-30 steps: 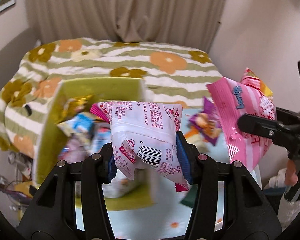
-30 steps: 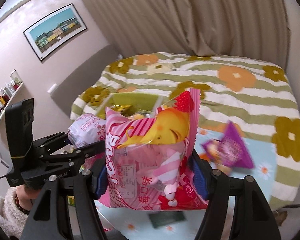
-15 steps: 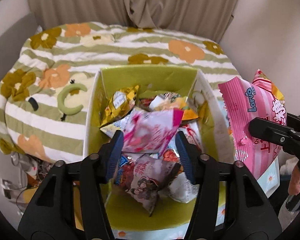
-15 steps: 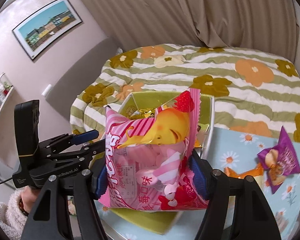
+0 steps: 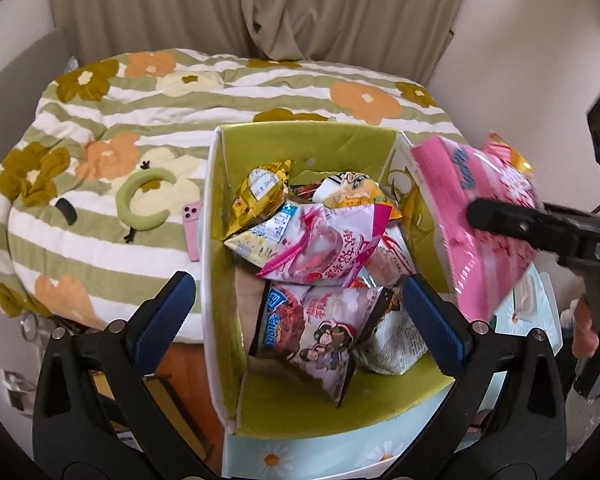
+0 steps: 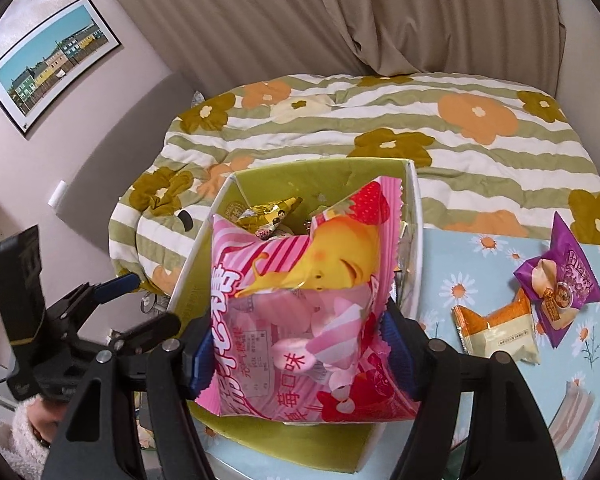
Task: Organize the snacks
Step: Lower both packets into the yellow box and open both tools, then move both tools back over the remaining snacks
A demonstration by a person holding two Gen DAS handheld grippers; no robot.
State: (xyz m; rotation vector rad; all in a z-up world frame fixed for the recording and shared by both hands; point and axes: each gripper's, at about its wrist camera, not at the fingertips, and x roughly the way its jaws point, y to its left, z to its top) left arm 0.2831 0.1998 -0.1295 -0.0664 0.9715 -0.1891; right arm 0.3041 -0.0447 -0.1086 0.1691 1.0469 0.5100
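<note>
A green-lined cardboard box (image 5: 300, 148) holds several snack packets, with a pink-and-white packet (image 5: 324, 248) lying on top. My left gripper (image 5: 300, 308) is open and empty above the box's near end. My right gripper (image 6: 296, 344) is shut on a big pink strawberry snack bag (image 6: 300, 300) and holds it over the box (image 6: 414, 216). That bag also shows in the left wrist view (image 5: 480, 216) at the box's right wall. An orange-and-white packet (image 6: 496, 328) and a purple packet (image 6: 560, 284) lie on the daisy-print table (image 6: 480, 252) to the right.
A bed with a green-striped flowered quilt (image 5: 148, 128) lies behind the box. A pink phone (image 5: 192, 232) rests on the quilt by the box's left wall. Curtains (image 6: 380, 20) hang behind. The table edge drops off at the left of the box.
My left gripper has opened and let the pink-and-white packet fall into the box. My right gripper has carried the pink bag leftward over the box.
</note>
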